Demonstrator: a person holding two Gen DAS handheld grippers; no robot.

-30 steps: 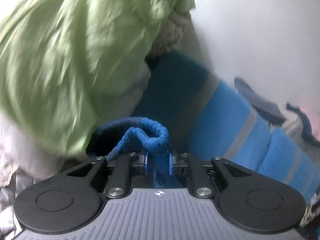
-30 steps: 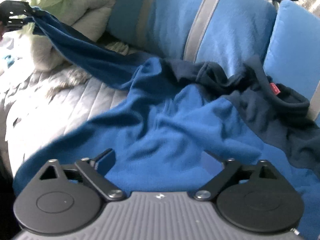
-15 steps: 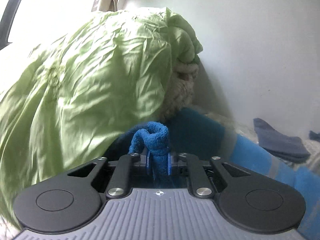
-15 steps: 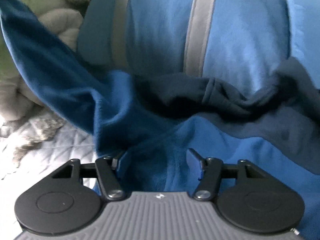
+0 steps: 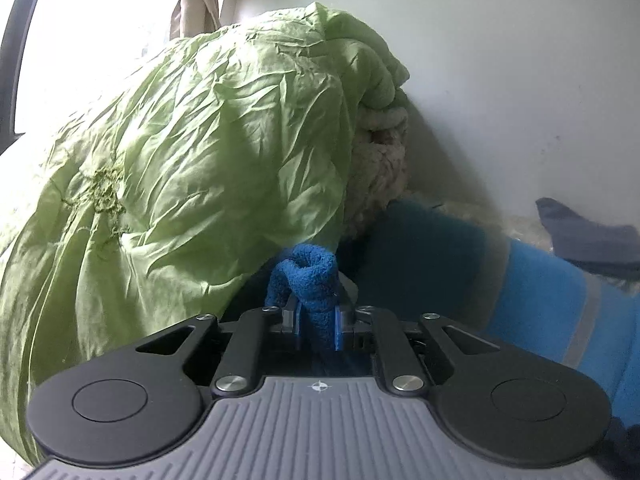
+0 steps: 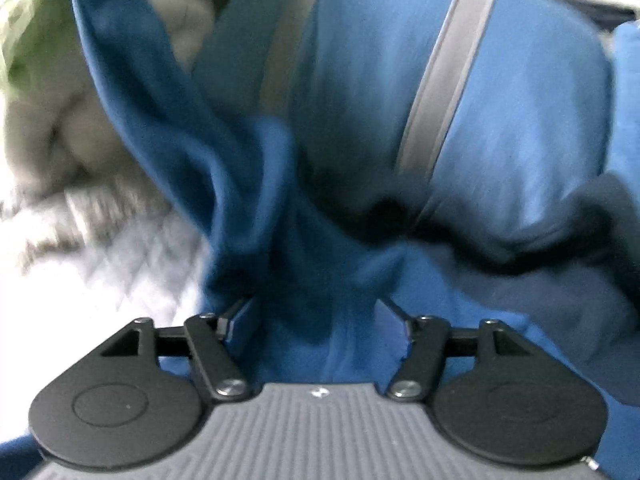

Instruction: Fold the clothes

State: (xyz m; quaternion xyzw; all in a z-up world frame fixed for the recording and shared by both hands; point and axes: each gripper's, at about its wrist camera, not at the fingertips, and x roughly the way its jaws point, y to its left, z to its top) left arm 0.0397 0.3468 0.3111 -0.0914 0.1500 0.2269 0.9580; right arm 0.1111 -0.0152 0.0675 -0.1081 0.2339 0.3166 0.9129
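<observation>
The blue fleece garment (image 6: 256, 208) lies bunched on the bed, and its navy part (image 6: 520, 236) rests against a pillow. One stretch of it rises to the upper left. My right gripper (image 6: 316, 316) is open, its fingers (image 6: 236, 316) standing apart with a fold of the blue fleece between them. In the left wrist view, my left gripper (image 5: 316, 316) is shut on a rolled end of the blue garment (image 5: 310, 276), held up in front of a green bundle.
A big crumpled green fabric bundle (image 5: 192, 160) fills the left, with a beige woolly blanket (image 5: 380, 160) behind it against the white wall (image 5: 520, 80). Blue pillows with grey stripes (image 6: 520, 92) line the back. A dark grey cloth (image 5: 580, 236) lies behind them. White quilted bedding (image 6: 120, 264) is lower left.
My left gripper has lifted and tilted up while keeping its hold on the blue end. My right gripper has pushed forward into the garment, and its fingers have narrowed around a fold.
</observation>
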